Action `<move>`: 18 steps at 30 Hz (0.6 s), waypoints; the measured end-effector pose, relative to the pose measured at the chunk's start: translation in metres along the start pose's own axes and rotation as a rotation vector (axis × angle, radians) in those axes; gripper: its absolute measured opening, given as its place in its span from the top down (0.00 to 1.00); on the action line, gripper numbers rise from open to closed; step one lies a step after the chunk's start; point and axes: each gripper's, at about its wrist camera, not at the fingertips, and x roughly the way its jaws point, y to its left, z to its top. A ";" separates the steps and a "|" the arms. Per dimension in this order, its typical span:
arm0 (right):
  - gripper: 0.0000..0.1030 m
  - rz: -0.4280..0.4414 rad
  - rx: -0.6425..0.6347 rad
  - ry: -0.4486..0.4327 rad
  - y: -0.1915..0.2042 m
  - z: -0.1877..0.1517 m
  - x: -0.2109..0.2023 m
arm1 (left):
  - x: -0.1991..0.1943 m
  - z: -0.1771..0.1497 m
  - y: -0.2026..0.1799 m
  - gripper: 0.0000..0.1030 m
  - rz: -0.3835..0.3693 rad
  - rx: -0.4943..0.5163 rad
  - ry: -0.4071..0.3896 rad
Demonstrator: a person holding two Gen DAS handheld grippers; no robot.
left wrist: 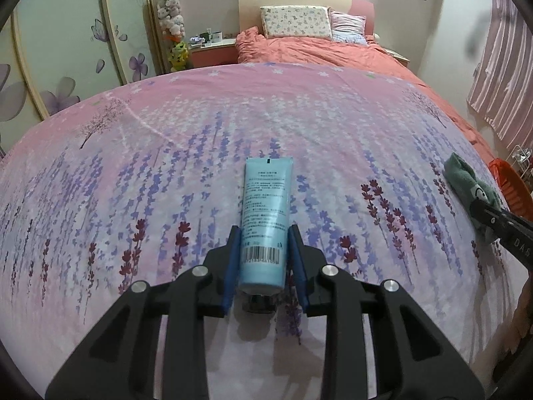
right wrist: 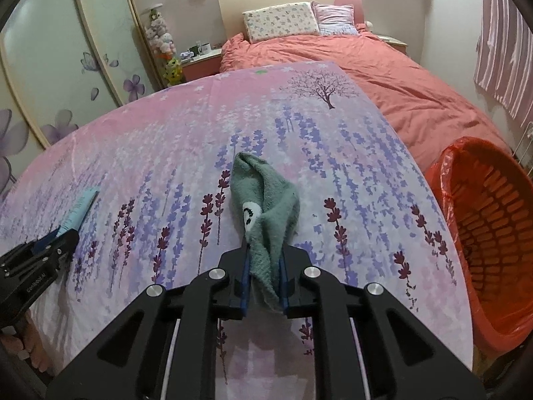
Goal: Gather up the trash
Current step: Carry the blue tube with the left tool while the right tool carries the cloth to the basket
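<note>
A pale blue tube [left wrist: 266,196] with a barcode and a dark cap lies lengthwise on the floral sheet [left wrist: 166,166], cap end toward the camera. My left gripper [left wrist: 264,230] is shut on it, blue pads pressing its sides. A fluffy green sock [right wrist: 266,193] with a face pattern is bunched up on the sheet, and my right gripper [right wrist: 265,250] is shut on its near end. In the left wrist view the sock [left wrist: 466,176] and right gripper [left wrist: 479,206] show at the right edge. The right wrist view shows the tube [right wrist: 81,206] and left gripper [right wrist: 63,233] at far left.
An orange basket [right wrist: 466,166] lined with a red bag stands off the sheet's right edge. Beyond the sheet lie an orange duvet [right wrist: 383,76] and pillows [right wrist: 279,21]. A nightstand with mugs [right wrist: 200,51] and stuffed toys [right wrist: 163,40] stand at the back left beside wardrobe doors.
</note>
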 end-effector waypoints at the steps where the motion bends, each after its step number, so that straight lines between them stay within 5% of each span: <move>1: 0.87 0.004 0.004 0.000 0.000 0.000 0.000 | 0.000 0.000 0.000 0.71 -0.005 -0.004 0.000; 18: 0.92 0.030 0.028 -0.049 -0.010 -0.005 -0.020 | -0.009 -0.008 0.000 0.74 0.004 0.008 -0.008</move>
